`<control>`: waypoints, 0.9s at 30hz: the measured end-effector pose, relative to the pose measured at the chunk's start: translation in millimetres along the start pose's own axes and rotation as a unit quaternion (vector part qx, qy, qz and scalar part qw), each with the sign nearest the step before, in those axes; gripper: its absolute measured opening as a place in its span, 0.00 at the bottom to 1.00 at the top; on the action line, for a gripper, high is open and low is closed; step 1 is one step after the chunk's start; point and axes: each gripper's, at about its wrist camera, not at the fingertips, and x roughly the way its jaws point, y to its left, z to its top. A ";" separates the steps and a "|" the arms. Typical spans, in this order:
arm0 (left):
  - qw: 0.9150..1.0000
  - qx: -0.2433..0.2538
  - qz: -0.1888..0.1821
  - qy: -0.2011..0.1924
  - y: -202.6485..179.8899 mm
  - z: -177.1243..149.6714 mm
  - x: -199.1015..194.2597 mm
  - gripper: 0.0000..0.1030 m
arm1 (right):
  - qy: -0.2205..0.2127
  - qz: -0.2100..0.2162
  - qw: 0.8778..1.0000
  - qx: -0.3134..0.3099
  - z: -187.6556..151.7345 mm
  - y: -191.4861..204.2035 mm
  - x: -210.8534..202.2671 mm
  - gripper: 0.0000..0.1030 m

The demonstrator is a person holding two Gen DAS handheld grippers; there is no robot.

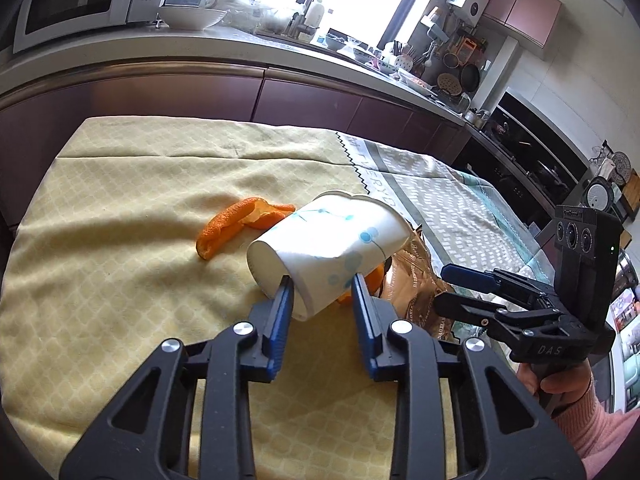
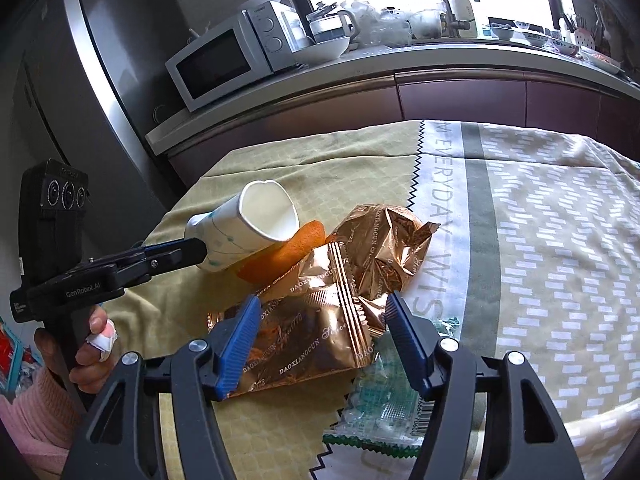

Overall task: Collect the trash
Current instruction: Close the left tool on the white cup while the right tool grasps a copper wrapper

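Yellow quilted tablecloth (image 1: pixel 120 208) adjoining a grey-and-white lettered cloth (image 2: pixel 540 220); white microwave (image 2: pixel 224 60) and white bowl (image 1: pixel 192 18) on countertop (image 1: pixel 224 46); steel refrigerator (image 2: pixel 100 60); dark oven (image 1: pixel 532 152).

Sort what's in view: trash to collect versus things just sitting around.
Trash: paper cup, pinched by the left gripper; orange peel; gold wrappers, under the open right gripper; clear packet.

Not the job: tablecloth, microwave, bowl, kettle.
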 end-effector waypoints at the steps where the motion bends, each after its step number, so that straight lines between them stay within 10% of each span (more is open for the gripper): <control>1: 1.000 0.002 0.000 0.001 -0.5 -0.3 -0.5 0.22 | 0.003 -0.003 1.000 -0.007 -0.1 2.0 1.4 0.61; 10: 1.000 0.019 0.003 -0.012 -10.2 -1.9 -4.7 0.06 | 0.015 -0.025 0.999 -0.044 -5.5 11.9 4.1 0.29; 27: 0.998 0.011 0.022 -0.056 0.9 -27.4 -66.6 0.02 | -0.015 0.054 0.998 -0.023 -6.0 17.9 -31.1 0.12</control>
